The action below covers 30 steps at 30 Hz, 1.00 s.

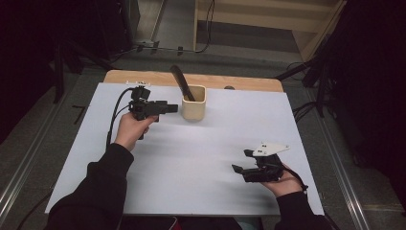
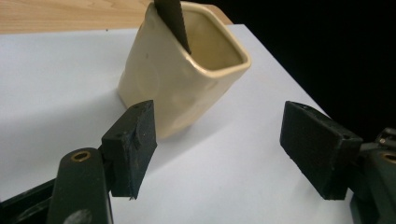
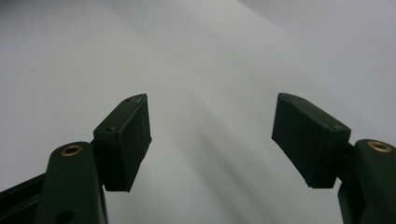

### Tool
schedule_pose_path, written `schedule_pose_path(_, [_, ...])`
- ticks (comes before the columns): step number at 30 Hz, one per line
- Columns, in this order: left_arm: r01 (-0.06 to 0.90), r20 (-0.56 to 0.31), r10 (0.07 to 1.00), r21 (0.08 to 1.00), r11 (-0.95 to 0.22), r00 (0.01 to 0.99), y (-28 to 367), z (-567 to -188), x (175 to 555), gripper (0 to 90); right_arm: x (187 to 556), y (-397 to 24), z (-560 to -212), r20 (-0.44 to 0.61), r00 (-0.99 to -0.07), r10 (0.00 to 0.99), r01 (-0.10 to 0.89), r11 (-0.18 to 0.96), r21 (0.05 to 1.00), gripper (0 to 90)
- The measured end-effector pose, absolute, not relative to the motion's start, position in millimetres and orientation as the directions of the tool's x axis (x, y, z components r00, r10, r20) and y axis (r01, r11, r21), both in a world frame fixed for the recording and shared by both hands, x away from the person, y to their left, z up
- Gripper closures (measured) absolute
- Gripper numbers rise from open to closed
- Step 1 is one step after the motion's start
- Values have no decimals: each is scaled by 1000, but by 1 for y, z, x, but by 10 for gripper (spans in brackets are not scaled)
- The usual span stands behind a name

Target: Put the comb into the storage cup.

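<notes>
I wear black long sleeves (image 1: 103,187); my black two-jaw grippers carry brass-coloured screw eyelets (image 3: 71,150), blocky fingers (image 3: 125,140) and black cables (image 1: 115,112).

we see a cream cup (image 1: 194,103) holding a black tool (image 1: 181,81), on a white sheet (image 1: 191,163) over light wood (image 1: 143,76); black grippers.

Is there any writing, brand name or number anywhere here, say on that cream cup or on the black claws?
None can be read: the cup is plain cream, the dark tool in it bears no mark, and the left claw, right claw and white sheet carry no lettering.
</notes>
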<state>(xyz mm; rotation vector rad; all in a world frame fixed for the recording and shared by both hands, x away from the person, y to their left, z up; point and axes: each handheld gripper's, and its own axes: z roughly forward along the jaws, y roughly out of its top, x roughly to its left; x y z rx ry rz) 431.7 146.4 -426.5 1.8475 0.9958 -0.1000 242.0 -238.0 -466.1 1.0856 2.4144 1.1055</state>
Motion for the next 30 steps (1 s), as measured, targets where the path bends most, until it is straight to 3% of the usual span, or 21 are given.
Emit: schedule_pose_path(30, [709, -491, 594, 675, -204, 637, 160, -438, 397, 274, 246, -240, -468, 66, -674, 735, 530, 420, 736, 261])
